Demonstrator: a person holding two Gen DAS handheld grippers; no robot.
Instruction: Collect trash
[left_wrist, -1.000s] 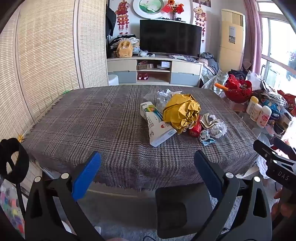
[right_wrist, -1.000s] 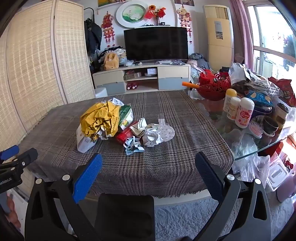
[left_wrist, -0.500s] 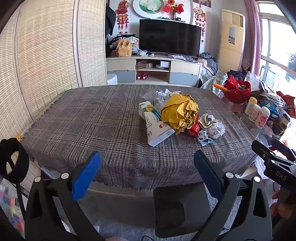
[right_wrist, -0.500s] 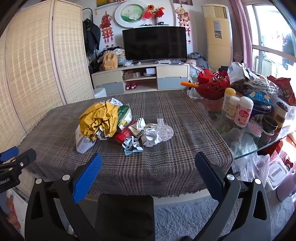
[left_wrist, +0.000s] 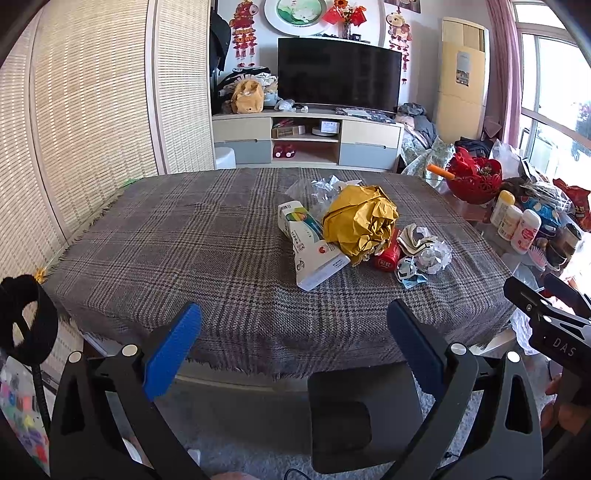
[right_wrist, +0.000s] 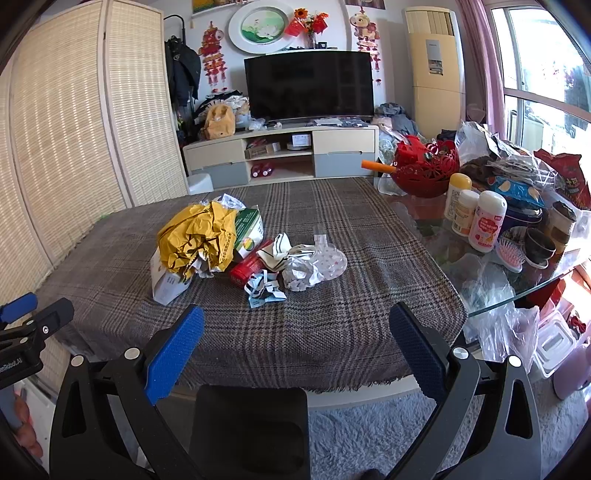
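Observation:
A trash pile lies on the plaid tablecloth (left_wrist: 184, 236): crumpled yellow paper (left_wrist: 360, 221), a white carton (left_wrist: 314, 247), a red can (left_wrist: 388, 258), a crumpled white paper ball (left_wrist: 432, 254) and blue-white scraps (left_wrist: 408, 271). In the right wrist view the yellow paper (right_wrist: 197, 236), the carton (right_wrist: 249, 230), the red can (right_wrist: 249, 271), the paper ball (right_wrist: 301, 273) and clear plastic (right_wrist: 330, 256) show. My left gripper (left_wrist: 293, 332) is open and empty, before the table's near edge. My right gripper (right_wrist: 295, 332) is open and empty, also short of the pile.
A black chair back (right_wrist: 251, 424) stands under both grippers at the table's near edge. The glass table end at right holds a red basket (right_wrist: 424, 170), bottles (right_wrist: 485, 221), snack bags and cups. Plastic bags (right_wrist: 506, 325) hang off the right corner. A TV cabinet stands behind.
Both grippers have drifted slightly; the pile sits a little further left in each view. Both stay open and empty.

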